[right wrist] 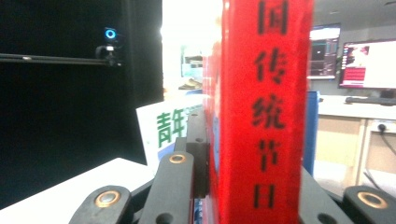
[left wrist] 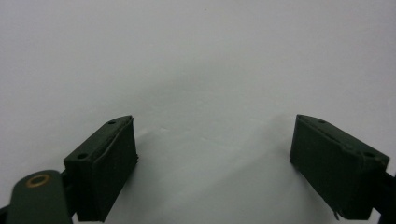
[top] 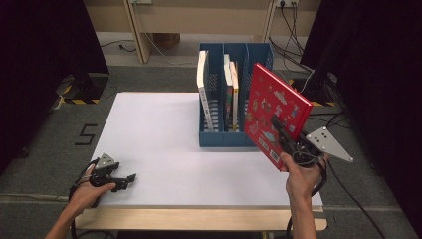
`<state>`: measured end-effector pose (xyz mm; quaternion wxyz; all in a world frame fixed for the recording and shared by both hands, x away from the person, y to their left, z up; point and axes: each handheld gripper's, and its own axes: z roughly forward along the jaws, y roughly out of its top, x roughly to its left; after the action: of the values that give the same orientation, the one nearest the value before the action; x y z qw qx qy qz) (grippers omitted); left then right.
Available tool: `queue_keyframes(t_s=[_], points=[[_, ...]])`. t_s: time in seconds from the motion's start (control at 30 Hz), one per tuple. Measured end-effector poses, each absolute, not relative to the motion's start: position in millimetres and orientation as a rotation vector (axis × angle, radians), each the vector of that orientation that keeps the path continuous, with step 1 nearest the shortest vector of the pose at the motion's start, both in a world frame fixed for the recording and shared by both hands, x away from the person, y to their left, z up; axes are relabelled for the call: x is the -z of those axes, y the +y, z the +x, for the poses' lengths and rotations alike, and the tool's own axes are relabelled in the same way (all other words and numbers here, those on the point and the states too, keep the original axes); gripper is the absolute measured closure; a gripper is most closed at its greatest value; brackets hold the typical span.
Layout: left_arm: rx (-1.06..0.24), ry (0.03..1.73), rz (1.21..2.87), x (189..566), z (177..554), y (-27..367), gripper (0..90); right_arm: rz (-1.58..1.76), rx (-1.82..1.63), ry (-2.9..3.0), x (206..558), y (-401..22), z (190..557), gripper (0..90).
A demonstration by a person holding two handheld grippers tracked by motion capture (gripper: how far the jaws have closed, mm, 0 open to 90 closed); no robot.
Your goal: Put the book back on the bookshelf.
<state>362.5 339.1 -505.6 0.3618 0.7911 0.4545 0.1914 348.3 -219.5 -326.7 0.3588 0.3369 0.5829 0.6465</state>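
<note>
Two grippers were in my hands at this moment, and I took the scene from left to right. At the near left corner of the white bench my left gripper lay low on the surface under my left hand, pointing toward the middle of the board. In the left gripper view its jaws stood wide apart with nothing between them but bare white surface.

Further right, toward the back of the bench, stood a blue file rack with three upright slots. A pale book leaned in the left slot, and a couple of thin books stood in the middle one; I could not tell what the right slot held, since the red book covered part of it.

Right of the rack, my right gripper held a red book up off the bench, tilted, its illustrated cover facing me and its upper edge overlapping the rack's right side. My right hand sat below it near the bench's right front corner. In the right gripper view the jaws were clamped on the red book, one on each face, with the spine's dark printed characters running straight up the middle.
</note>
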Motion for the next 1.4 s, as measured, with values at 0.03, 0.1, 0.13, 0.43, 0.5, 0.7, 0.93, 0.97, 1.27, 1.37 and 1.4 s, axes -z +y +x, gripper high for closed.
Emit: queue_keyframes(t_s=[0.03, 0.1, 0.13, 0.43, 0.5, 0.7, 0.93, 0.97, 1.27, 1.37, 1.4], points=[[-0.493, 1.170, 2.038, 505.6, 362.5, 339.1, 13.5, 0.880, -1.664, 1.494, 325.9, -219.4, 351.4, 80.0], [-0.492, 1.170, 2.037, 505.7, 362.5, 339.1, 13.5, 0.886, -1.669, 1.479, 324.2, -219.5, 356.6, 80.0], [-0.493, 1.170, 2.037, 505.6, 362.5, 339.1, 13.5, 0.890, -1.669, 1.469, 323.3, -219.3, 359.6, 80.0], [-0.492, 1.170, 2.037, 505.7, 362.5, 339.2, 13.4, 0.948, -1.584, 1.420, 320.7, -217.8, 394.2, 80.0], [-0.493, 1.170, 2.037, 505.7, 362.5, 339.1, 13.4, 0.969, -1.568, 1.407, 322.8, -217.4, 403.7, 80.0], [-0.493, 1.170, 2.037, 505.7, 362.5, 339.2, 13.4, 1.015, -1.529, 1.375, 330.8, -213.6, 432.9, 80.0], [-0.491, 1.170, 2.036, 505.8, 362.6, 339.2, 13.3, 1.070, -1.508, 1.345, 340.0, -207.5, 466.4, 80.0], [-0.491, 1.170, 2.036, 505.8, 362.6, 339.2, 13.3, 1.072, -1.502, 1.341, 341.0, -207.0, 469.6, 80.0], [-0.490, 1.171, 2.034, 505.8, 362.6, 339.0, 13.3, 1.135, -1.481, 1.318, 355.3, -201.3, 503.4, 79.9], [-0.489, 1.170, 2.038, 505.6, 362.6, 339.2, 13.2, 1.162, -1.481, 1.307, 360.1, -199.7, 514.2, 80.0], [-0.489, 1.170, 2.038, 505.6, 362.6, 339.2, 13.2, 1.172, -1.483, 1.301, 362.1, -199.2, 517.6, 80.0]])
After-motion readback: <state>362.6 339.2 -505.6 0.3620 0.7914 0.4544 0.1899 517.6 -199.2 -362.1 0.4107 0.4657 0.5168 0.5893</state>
